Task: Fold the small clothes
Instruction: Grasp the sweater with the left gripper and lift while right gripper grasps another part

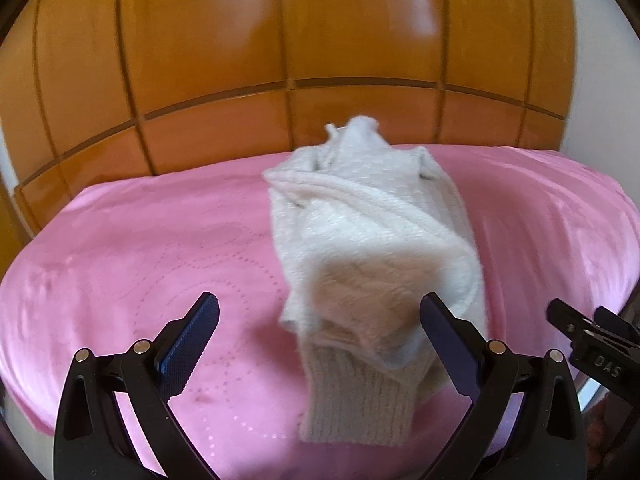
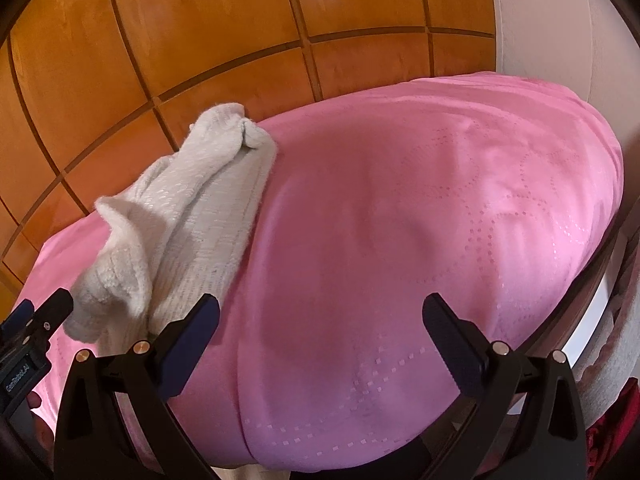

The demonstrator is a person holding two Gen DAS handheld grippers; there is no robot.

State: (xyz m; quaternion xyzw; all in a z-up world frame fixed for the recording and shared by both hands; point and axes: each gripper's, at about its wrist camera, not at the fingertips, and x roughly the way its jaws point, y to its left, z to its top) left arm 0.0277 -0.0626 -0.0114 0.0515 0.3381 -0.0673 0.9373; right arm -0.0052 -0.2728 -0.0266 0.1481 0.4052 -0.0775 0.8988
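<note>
A small cream knitted garment (image 1: 368, 240) lies bunched and partly folded lengthwise on a pink cloth (image 1: 160, 240). Its ribbed cuff (image 1: 356, 400) points toward me. My left gripper (image 1: 320, 320) is open, its fingers either side of the near end of the garment, holding nothing. In the right wrist view the same garment (image 2: 192, 216) lies at the left on the pink cloth (image 2: 400, 220). My right gripper (image 2: 320, 320) is open and empty over bare pink cloth, to the right of the garment. Its left finger (image 2: 192, 332) is close to the garment's near edge.
An orange wooden panelled wall (image 1: 280, 40) stands behind the pink-covered surface. The right gripper's body (image 1: 592, 344) shows at the right edge of the left wrist view. The left gripper's body (image 2: 28, 340) shows at the left edge of the right wrist view. A white wall (image 2: 560, 20) is at the right.
</note>
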